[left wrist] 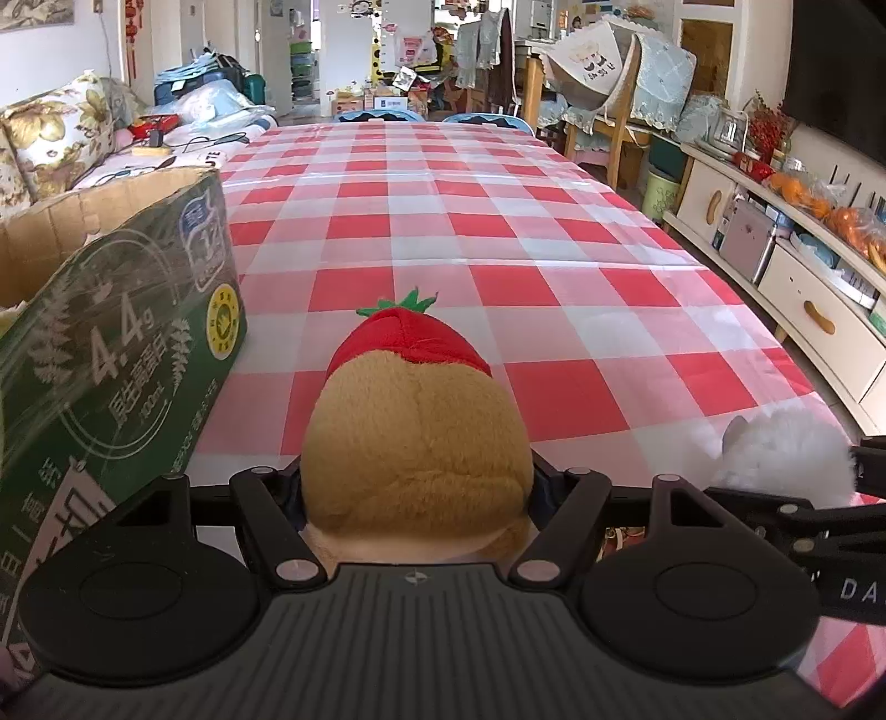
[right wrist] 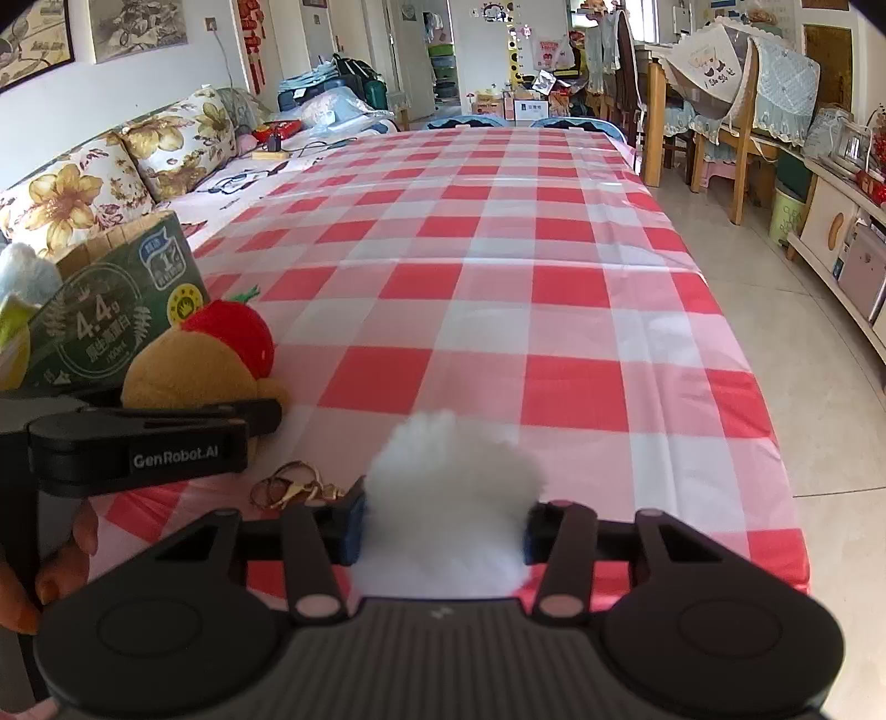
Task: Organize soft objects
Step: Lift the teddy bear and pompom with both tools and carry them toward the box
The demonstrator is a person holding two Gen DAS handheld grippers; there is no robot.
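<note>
only right view: gold clasp [right wrist: 293, 490]

- Long surface [left wrist: 498, 221] under a red, pink and white checked cloth, glossy with daylight (creases across the middle).
- Sofa [right wrist: 166, 138] along the left, with floral cushions [right wrist: 72, 194] against a white wall [right wrist: 221, 55].
- Framed pictures [right wrist: 138, 22] high on that wall; red hanging ornaments [right wrist: 249, 33] beside them.
- Pale tiled floor [right wrist: 803, 332] to the right.
- Cream cabinet [left wrist: 803, 299] with orange handles on the right, piled with oranges [left wrist: 830, 210] and boxes.
- Wooden chairs [right wrist: 720, 138] with light blue lace covers further back.
- Clothes [left wrist: 487, 50] hanging at the far end, near a cluttered doorway.
</note>
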